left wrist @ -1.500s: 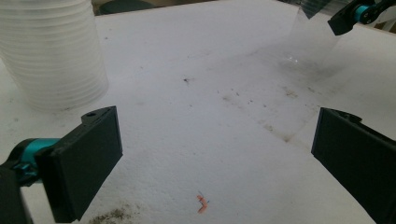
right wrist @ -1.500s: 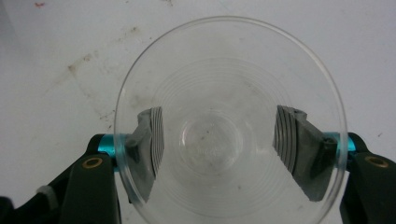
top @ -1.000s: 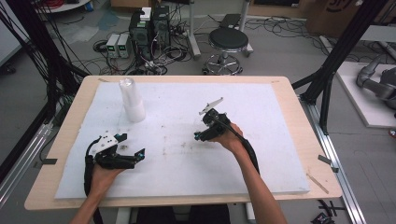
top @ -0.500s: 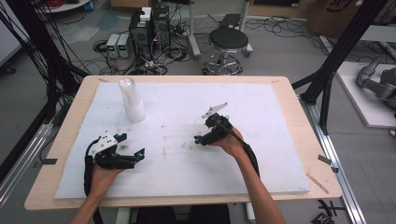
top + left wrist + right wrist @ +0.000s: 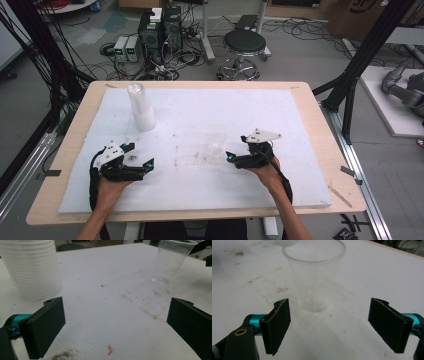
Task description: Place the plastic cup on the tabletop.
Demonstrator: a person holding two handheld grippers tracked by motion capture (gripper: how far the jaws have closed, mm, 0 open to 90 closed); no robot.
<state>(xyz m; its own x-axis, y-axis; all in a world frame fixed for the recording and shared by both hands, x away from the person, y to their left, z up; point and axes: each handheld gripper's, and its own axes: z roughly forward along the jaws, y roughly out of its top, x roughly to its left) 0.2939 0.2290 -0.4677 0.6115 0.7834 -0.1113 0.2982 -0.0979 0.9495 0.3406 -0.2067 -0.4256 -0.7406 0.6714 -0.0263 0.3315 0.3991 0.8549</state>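
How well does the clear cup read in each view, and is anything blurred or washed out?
High view: soft and low in detail, the clear cup a faint smudge on the white board. Right gripper view: cup sharp at the rim, its wall almost lost against the board; the right claw is crisp. Left gripper view: stack of cups bright, a little washed out; left claw sharp.

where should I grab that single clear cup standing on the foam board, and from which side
Grip the clear cup across its side wall, about mid-height, coming in level from the right claw side. It stands upright, mouth up, apart from the cup stack, and its thin wall probably needs a gentle squeeze.
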